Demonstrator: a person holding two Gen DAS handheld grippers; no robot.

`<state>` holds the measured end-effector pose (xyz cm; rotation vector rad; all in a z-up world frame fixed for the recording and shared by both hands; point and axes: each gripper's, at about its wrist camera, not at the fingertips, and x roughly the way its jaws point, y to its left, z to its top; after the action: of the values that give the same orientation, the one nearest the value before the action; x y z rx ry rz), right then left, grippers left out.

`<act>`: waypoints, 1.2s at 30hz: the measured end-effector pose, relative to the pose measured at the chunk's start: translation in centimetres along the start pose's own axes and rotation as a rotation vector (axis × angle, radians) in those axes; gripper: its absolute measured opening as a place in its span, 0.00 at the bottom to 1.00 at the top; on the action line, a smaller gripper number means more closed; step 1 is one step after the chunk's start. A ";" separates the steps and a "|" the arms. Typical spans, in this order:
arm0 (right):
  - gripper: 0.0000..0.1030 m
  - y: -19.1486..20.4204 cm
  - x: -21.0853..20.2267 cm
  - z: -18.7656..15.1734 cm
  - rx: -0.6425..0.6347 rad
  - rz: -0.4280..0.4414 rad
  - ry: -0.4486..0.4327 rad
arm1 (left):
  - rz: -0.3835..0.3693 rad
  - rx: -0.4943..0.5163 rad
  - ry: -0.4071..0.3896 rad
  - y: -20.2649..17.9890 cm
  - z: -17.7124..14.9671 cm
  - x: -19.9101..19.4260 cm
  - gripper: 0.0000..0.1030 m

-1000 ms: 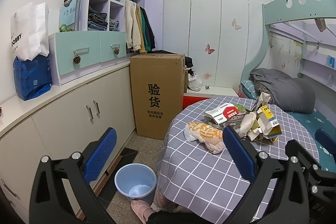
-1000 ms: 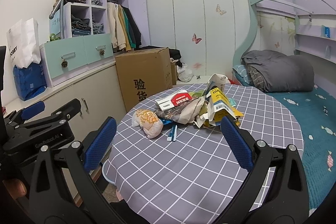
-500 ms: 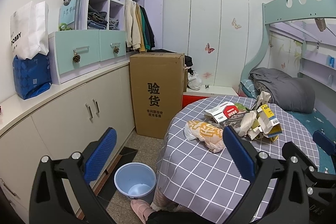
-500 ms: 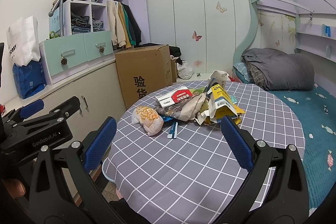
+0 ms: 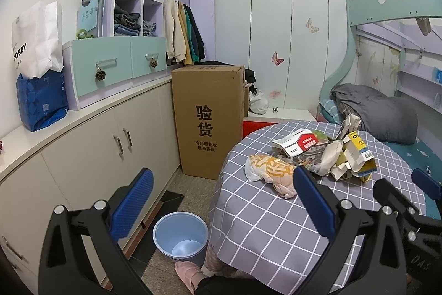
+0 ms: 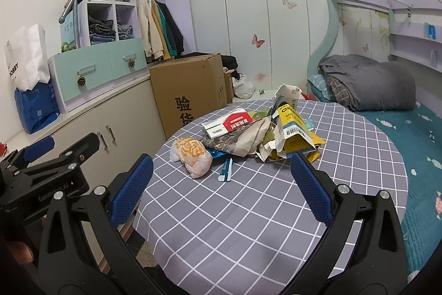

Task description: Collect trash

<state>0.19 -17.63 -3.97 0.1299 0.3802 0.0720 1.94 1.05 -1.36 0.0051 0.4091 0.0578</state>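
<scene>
A pile of trash lies on the round table with a grey checked cloth [image 6: 248, 212]: an orange-printed plastic bag [image 6: 192, 154], a red-and-white carton [image 6: 228, 123], a torn yellow carton [image 6: 292, 126], crumpled paper [image 6: 248, 137] and a small blue wrapper [image 6: 226, 170]. The bag also shows in the left wrist view [image 5: 272, 172]. A pale blue bin [image 5: 181, 235] stands on the floor left of the table. My left gripper [image 5: 221, 203] is open and empty, held over the table's left edge. My right gripper [image 6: 218, 187] is open and empty, just short of the pile.
A tall cardboard box [image 5: 208, 118] stands behind the table beside cream cabinets [image 5: 110, 151]. A bunk bed with a grey quilt [image 6: 370, 85] is at the right. A foot in a pink slipper [image 5: 187, 271] is next to the bin.
The right gripper has moved a little closer to the trash pile. The left gripper has barely moved. Both stay open.
</scene>
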 end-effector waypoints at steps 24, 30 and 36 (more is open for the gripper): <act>0.94 -4.9 6.2 0.5 0.091 -0.071 0.101 | -0.090 0.056 0.111 -2.5 0.9 7.8 0.96; 0.94 -6.3 8.0 0.3 0.100 -0.119 0.129 | -0.195 0.046 0.233 -5.2 0.4 11.9 0.96; 0.94 -8.1 10.0 0.4 0.107 -0.160 0.168 | -0.192 0.066 0.323 -7.8 -0.7 16.1 0.95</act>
<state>9.99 -24.71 -8.39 0.1995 0.5610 -0.0965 16.84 -5.85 -8.50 0.0214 0.7318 -0.1460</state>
